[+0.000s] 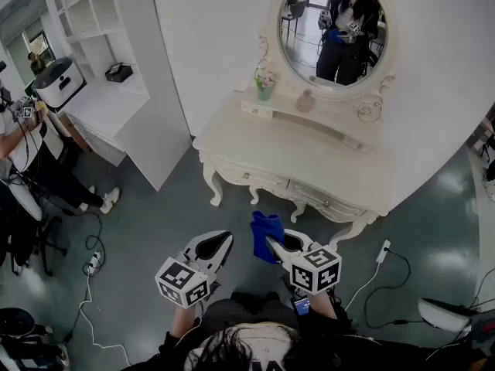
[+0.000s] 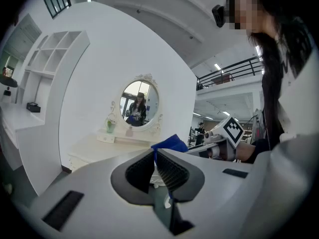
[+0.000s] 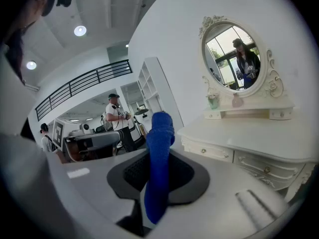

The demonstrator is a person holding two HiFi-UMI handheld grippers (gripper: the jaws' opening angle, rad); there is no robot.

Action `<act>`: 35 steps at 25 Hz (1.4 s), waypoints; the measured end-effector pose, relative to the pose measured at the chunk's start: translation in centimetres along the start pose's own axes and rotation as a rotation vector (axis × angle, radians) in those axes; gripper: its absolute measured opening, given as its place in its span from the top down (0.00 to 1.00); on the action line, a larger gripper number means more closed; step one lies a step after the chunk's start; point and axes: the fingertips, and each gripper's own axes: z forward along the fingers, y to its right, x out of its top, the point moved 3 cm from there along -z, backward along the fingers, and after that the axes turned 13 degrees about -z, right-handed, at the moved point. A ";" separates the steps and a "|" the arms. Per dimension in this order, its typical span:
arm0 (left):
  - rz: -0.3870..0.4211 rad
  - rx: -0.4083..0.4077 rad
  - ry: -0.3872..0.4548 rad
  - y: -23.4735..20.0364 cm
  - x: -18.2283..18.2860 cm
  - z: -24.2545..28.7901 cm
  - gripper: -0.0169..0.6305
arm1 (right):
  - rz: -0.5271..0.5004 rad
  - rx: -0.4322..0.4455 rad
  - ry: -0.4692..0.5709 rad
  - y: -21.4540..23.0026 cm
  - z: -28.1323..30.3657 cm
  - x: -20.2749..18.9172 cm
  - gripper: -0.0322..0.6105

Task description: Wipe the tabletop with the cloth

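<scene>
1. A green cup [image 1: 264,90] is standing on the raised shelf [image 1: 332,128] of the white dressing table, below the oval mirror [image 1: 334,29]. It is holding a small bunch of flowers. A pale bottle [image 1: 306,101] is sitting near it on the same shelf.
2. A small black box [image 1: 118,72] is lying in one compartment of the white shelving unit [image 1: 93,22] at the left.
3. The right gripper [image 3: 159,158] is pressing its fingers shut on the blue cloth [image 3: 160,128]. The cloth is standing up between them, and its lower end is hanging below the pads.
4. The cloth is hanging in the air above the floor [image 1: 155,230]. It is in front of the worktop [image 1: 309,161] and is not touching it.
5. The left gripper [image 2: 154,153] is holding its fingers closed, with the tips meeting and nothing between them. It is hovering just beside the right gripper.
</scene>
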 end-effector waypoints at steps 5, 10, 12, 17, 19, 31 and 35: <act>-0.001 -0.007 0.000 -1.2 0.4 -0.3 0.98 | -0.004 -0.008 0.000 -0.4 1.2 0.1 0.83; -0.003 -0.018 -0.003 -2.6 0.7 -1.0 0.98 | 0.016 -0.025 0.020 -0.9 2.4 0.7 0.83; -0.004 -0.023 -0.004 -3.2 0.9 -1.5 0.98 | 0.019 -0.032 0.022 -1.3 3.0 0.8 0.83; -0.012 -0.025 0.000 -5.1 0.8 -2.9 0.98 | 0.019 -0.041 0.021 -2.6 4.6 0.8 0.83; -0.019 -0.026 -0.008 -5.8 0.6 -3.3 0.98 | 0.020 -0.049 0.014 -3.0 5.0 0.6 0.83; -0.065 -0.052 -0.015 -8.5 0.4 -2.0 0.98 | 0.023 -0.085 -0.033 -1.4 7.0 0.5 0.83; -0.072 -0.037 -0.008 -10.3 1.2 -0.7 0.98 | 0.023 -0.071 -0.040 0.5 9.2 1.3 0.83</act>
